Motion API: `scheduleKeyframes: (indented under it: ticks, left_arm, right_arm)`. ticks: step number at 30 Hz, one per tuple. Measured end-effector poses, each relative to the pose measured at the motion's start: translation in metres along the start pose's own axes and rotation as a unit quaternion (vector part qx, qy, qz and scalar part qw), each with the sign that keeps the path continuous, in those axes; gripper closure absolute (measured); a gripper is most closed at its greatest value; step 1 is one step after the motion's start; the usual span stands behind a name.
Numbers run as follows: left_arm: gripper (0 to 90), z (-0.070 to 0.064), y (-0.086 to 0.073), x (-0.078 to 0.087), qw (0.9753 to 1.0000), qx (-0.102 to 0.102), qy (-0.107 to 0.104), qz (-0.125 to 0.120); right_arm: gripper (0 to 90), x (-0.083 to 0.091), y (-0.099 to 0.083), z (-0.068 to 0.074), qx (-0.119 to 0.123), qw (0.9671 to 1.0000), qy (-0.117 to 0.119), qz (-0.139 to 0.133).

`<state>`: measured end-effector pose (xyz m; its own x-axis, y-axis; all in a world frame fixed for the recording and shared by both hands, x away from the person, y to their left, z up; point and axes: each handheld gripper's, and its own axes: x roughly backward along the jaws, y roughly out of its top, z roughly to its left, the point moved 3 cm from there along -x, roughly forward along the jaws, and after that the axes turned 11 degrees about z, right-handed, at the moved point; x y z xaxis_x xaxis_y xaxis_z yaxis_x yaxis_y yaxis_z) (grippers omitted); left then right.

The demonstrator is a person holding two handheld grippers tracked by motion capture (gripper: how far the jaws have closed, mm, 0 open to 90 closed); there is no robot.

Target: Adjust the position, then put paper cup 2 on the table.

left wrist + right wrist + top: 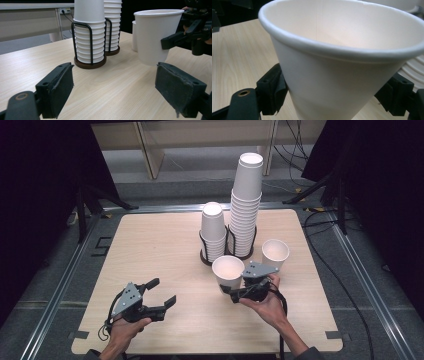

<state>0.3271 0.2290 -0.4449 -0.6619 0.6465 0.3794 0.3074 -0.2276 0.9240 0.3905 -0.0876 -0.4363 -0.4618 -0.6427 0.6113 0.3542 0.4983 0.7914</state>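
My right gripper (231, 291) is shut on a white paper cup (227, 269), held upright near the middle of the wooden table (150, 245). In the right gripper view the cup (342, 62) sits between both black pads (272, 92). The left gripper view shows this cup (157, 37) with its base apparently a little above the tabletop, and the right gripper (175, 40) clamping its side. My left gripper (162, 292) is open and holds nothing at the front left. Its jaws stand wide apart around bare table in its own view (118, 90).
Two black wire holders stand behind the held cup, one with a short cup stack (213, 232) and one with a tall cup stack (246, 205). A single loose cup (275, 252) stands upright to the right of them. Cables lie on the floor beyond the table.
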Motion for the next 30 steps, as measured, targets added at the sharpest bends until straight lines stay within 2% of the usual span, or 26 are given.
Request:
scheduleKeyframes:
  ticks: [3,4,6,7,9,10,12,14,15,16,17,19,20,21,23,24,25,26,27,28,30]
  left_arm:
    - [14.6,0.001,-0.001,0.001,1.0000,0.002,0.003,0.002]
    - [14.6,0.001,-0.001,0.001,1.0000,0.002,0.003,0.002]
    - [14.6,0.002,-0.003,0.001,1.0000,0.003,0.003,-0.001]
    - [14.6,0.003,-0.003,0.001,1.0000,0.003,0.005,0.003]
    - [14.6,0.003,-0.004,0.000,1.0000,0.004,0.000,-0.004]
    - [14.6,0.003,-0.004,0.000,1.0000,0.006,-0.002,-0.005]
    - [14.6,0.003,-0.005,0.000,1.0000,0.005,-0.002,-0.005]
    - [14.6,0.003,-0.005,0.002,1.0000,0.003,0.000,0.000]
    - [14.6,0.003,-0.005,0.003,1.0000,0.003,0.003,0.007]
    - [14.6,0.004,-0.005,0.003,1.0000,0.003,0.003,0.005]
    - [14.6,0.004,-0.005,0.003,1.0000,0.003,0.004,0.004]
    - [14.6,0.004,-0.005,0.003,1.0000,0.003,0.005,0.004]
    - [14.6,0.004,-0.005,0.002,1.0000,0.004,0.002,-0.004]
    - [14.6,0.004,-0.005,0.001,1.0000,0.004,-0.001,-0.008]
    - [14.6,0.004,-0.006,0.003,1.0000,0.002,0.003,0.004]
    - [14.6,0.004,-0.006,0.003,1.0000,0.002,0.003,0.004]
    - [14.6,0.004,-0.006,0.003,1.0000,0.001,0.002,0.005]
    - [14.6,0.004,-0.006,0.003,1.0000,0.002,0.002,0.005]
    - [14.6,0.004,-0.006,0.002,1.0000,0.004,0.001,0.001]
    - [14.6,0.004,-0.007,0.001,1.0000,0.002,-0.003,-0.005]
    - [14.6,0.004,-0.007,0.002,1.0000,0.002,0.002,0.008]
  right_arm:
    - [20.5,0.009,-0.008,-0.008,-0.030,0.9995,-0.008,-0.003]
    - [20.5,0.012,-0.010,-0.010,-0.033,0.9994,-0.008,-0.004]
    - [20.4,0.016,-0.014,-0.014,-0.036,0.9991,-0.020,-0.008]
    - [20.4,0.016,-0.015,-0.015,-0.041,0.9989,-0.018,-0.015]
    - [20.4,0.020,-0.019,-0.018,-0.048,0.9984,-0.029,-0.006]
    - [20.3,0.021,-0.020,-0.020,-0.049,0.9981,-0.035,-0.014]
    - [20.3,0.025,-0.023,-0.022,-0.058,0.9974,-0.043,-0.008]
    - [20.2,0.026,-0.026,-0.025,-0.064,0.9970,-0.040,-0.018]
    - [20.2,0.030,-0.028,-0.025,-0.067,0.9963,-0.052,-0.012]
    - [20.2,0.030,-0.029,-0.028,-0.054,0.9967,-0.059,-0.016]
    - [20.1,0.030,-0.030,-0.029,-0.052,0.9965,-0.063,-0.020]
    - [20.1,0.031,-0.034,-0.029,-0.071,0.9961,-0.053,-0.011]
    - [20.0,0.032,-0.036,-0.030,-0.067,0.9958,-0.061,-0.011]
    - [20.0,0.032,-0.037,-0.031,-0.073,0.9956,-0.057,-0.013]
    - [19.9,0.033,-0.041,-0.033,-0.072,0.9951,-0.067,-0.014]
    - [19.8,0.032,-0.042,-0.034,-0.077,0.9955,-0.054,-0.015]
    - [19.8,0.033,-0.043,-0.038,-0.059,0.9954,-0.075,-0.013]
    - [19.8,0.034,-0.044,-0.038,-0.072,0.9945,-0.076,-0.013]
    - [19.8,0.035,-0.046,-0.040,-0.074,0.9942,-0.076,-0.017]
    - [19.8,0.035,-0.048,-0.040,-0.083,0.9941,-0.070,-0.009]
    - [19.8,0.035,-0.051,-0.044,-0.072,0.9940,-0.082,-0.010]
